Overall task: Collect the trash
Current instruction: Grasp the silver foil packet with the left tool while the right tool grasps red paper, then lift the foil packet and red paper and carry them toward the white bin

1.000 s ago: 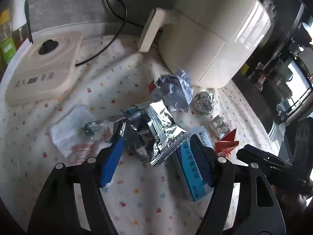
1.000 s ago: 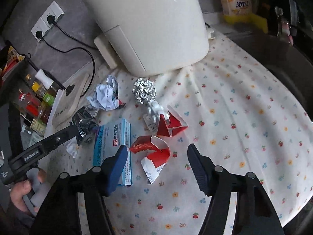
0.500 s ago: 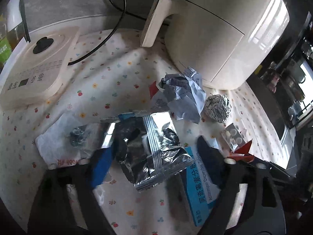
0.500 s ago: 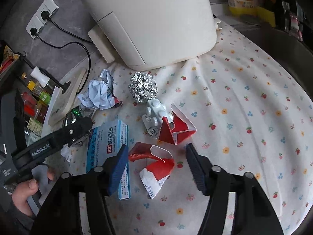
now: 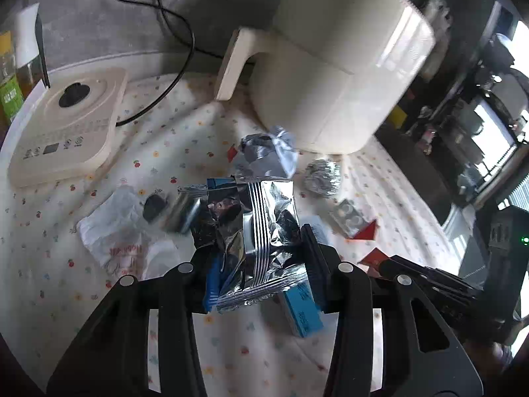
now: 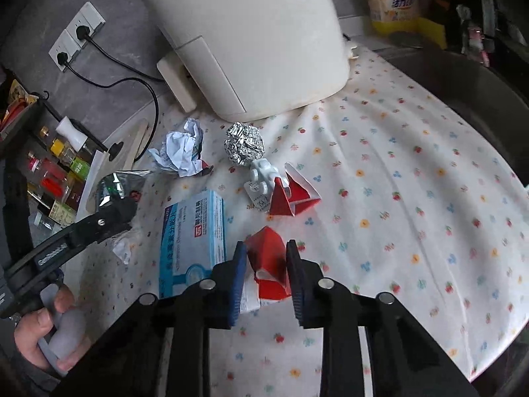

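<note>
A: Since both jaw pairs have just been closing, what is held?

B: By the left gripper [image 5: 261,261] a foil wrapper [image 5: 254,228] is pinched, at 12 o'clock from the pads. It is judged light, crinkly and slippery.

A: And the right gripper [image 6: 266,273]?

B: A red carton scrap [image 6: 267,264] is clamped between its pads; soft card, easily crushed, best gripped mid-fold.

In the right wrist view, the flowered counter [image 6: 413,198] lies open across the right and lower frame. The white appliance [image 6: 251,39] blocks the top centre; a foil ball [image 6: 244,144], crumpled paper [image 6: 182,152] and blue box [image 6: 195,238] crowd the left.
</note>
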A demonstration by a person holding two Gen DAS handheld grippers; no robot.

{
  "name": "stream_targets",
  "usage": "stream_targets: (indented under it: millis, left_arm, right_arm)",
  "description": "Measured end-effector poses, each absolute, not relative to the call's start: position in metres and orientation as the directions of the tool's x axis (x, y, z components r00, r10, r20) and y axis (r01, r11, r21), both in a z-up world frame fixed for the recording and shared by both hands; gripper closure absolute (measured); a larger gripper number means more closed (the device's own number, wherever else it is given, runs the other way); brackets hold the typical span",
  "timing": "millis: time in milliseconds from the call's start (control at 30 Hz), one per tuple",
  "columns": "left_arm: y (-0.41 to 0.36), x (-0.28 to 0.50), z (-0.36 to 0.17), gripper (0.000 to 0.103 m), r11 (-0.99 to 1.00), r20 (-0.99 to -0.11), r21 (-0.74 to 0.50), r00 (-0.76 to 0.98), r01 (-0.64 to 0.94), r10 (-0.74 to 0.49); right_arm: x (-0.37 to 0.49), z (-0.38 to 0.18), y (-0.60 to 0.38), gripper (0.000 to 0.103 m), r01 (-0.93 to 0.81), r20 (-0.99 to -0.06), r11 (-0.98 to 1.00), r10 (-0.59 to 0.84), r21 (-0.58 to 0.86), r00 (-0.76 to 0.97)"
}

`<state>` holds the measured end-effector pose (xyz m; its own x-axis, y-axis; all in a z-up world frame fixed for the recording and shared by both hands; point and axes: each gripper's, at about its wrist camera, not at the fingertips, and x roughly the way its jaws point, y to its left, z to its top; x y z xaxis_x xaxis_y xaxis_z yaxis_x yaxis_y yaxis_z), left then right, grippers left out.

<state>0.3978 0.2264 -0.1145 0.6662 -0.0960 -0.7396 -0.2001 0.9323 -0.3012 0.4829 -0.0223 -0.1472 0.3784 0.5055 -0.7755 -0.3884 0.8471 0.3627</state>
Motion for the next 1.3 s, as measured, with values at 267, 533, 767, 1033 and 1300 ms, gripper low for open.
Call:
stream_targets:
  millis: [267,533,767,1033,1300]
  left_arm:
    - [0.213,0.36,-0.097,0.06,0.94,-0.698,-0.319,0.7,-0.118,-0.15]
    - [0.19,0.335,-0.099,0.06,0.94,-0.688,-0.337,0.695,-0.053,-0.208]
    - [0.176,0.326,-0.1,0.06,0.935,-0.673,-0.354,0.7,-0.02,-0.24]
    - [0.128,0.332,-0.101,0.06,0.93,-0.668,-0.361,0.678,0.065,-0.306]
    - [0.045,0.333,-0.099,0.06,0.923,-0.669,-0.347,0.645,0.169,-0.369]
  right_arm:
    - [0.435,-0.124,-0.043,0.084,-0.361,-0.747,0.873,0.474,0.328,0.466]
    - [0.394,-0.117,-0.065,0.087,-0.323,-0.745,0.901,0.424,0.289,0.516]
    - [0.378,-0.109,-0.083,0.089,-0.296,-0.738,0.913,0.403,0.281,0.541]
    - [0.357,-0.106,-0.137,0.09,-0.216,-0.746,0.937,0.349,0.275,0.567]
    - [0.331,-0.118,-0.22,0.09,-0.11,-0.764,0.951,0.299,0.29,0.571]
